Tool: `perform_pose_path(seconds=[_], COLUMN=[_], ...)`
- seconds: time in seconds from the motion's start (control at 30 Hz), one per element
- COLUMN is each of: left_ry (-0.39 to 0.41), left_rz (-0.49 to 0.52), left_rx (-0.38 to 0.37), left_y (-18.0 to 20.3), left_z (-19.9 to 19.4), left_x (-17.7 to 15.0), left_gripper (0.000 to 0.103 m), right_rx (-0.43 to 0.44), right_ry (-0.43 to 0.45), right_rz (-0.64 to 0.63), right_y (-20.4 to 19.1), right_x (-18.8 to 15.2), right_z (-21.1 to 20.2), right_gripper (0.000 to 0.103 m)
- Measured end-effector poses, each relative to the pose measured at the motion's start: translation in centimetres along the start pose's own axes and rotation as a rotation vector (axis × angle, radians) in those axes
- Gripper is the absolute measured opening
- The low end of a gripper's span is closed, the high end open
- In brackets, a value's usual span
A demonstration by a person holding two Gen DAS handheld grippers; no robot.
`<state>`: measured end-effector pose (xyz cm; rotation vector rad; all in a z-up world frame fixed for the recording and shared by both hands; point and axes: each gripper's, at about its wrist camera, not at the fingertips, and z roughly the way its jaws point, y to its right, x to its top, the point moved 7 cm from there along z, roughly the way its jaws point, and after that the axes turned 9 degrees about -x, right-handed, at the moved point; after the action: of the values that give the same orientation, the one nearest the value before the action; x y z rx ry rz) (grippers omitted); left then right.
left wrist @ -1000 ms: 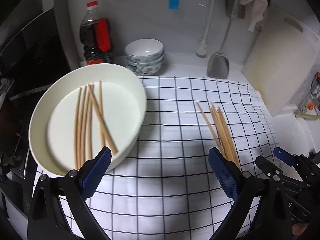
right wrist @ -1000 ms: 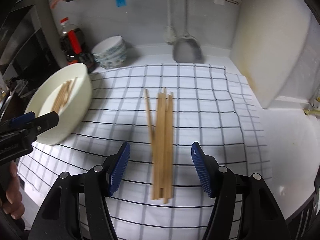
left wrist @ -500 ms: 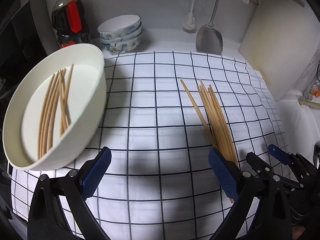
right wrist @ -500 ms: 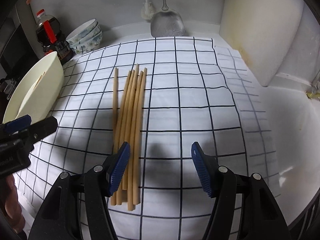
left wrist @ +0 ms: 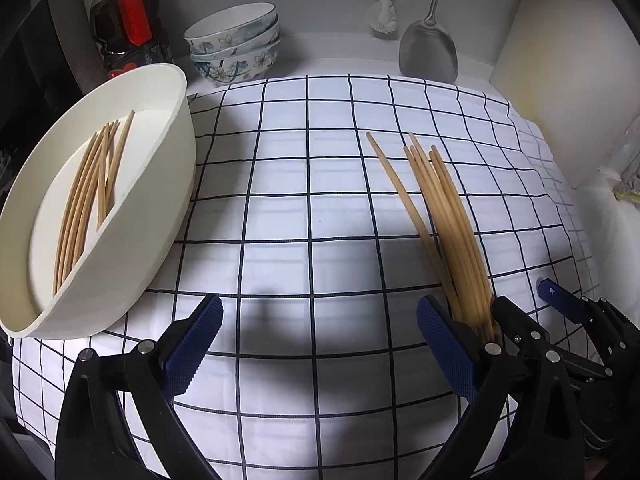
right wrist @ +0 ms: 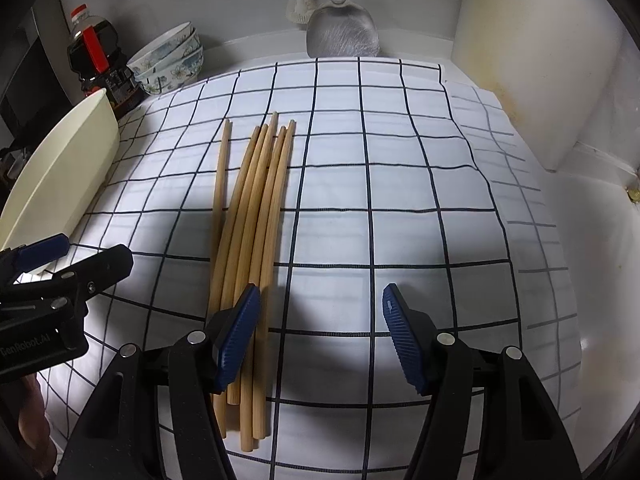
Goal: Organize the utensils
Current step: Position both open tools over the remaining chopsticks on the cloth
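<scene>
Covering the counter, a checked cloth (left wrist: 312, 216) bears loose chopsticks (right wrist: 256, 216); each hand-held gripper gapes wide, empty.

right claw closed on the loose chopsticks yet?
No. The right claw stands open above the cloth; the chopsticks lie beside its left pad, not between the pads.

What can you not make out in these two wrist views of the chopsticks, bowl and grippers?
- Loose chopsticks: near ends hidden in the left wrist view by the right gripper.
- White bowl: its inside is unseen in the right wrist view, which shows only the outer wall.
- Bottle: label print too small.
</scene>
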<state>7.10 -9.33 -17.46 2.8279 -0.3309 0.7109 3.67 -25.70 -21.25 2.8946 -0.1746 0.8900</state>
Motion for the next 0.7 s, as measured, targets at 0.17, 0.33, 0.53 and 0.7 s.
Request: perform_pose_path(seconds=[0.17, 0.33, 0.53, 0.7], left_ry=[-0.006, -0.009, -0.009, -0.016], left_rz=[0.002, 0.002, 0.009, 0.007], left_rx=[-0.002, -0.005, -0.008, -0.014], left_y=[0.3, 0.8, 1.3, 1.7], left_z=[0.5, 0.9, 1.4, 2.0], left_x=[0.0, 0.3, 0.6, 0.6], left_gripper=[0.096, 0.096, 0.096, 0.096], right_rx=[-0.009, -0.018, -0.036, -0.038], right_ry=[0.011, 0.012, 0.008, 0.023], right_rz=[-0.024, -0.041, -0.071, -0.052], right_y=[-0.2, -0.2, -0.2, 0.4], right_x=[-0.2, -0.2, -0.8, -0.1], right_z=[0.0, -0.1, 0.2, 0.7], right_gripper=[0.061, 0.061, 0.061, 0.061])
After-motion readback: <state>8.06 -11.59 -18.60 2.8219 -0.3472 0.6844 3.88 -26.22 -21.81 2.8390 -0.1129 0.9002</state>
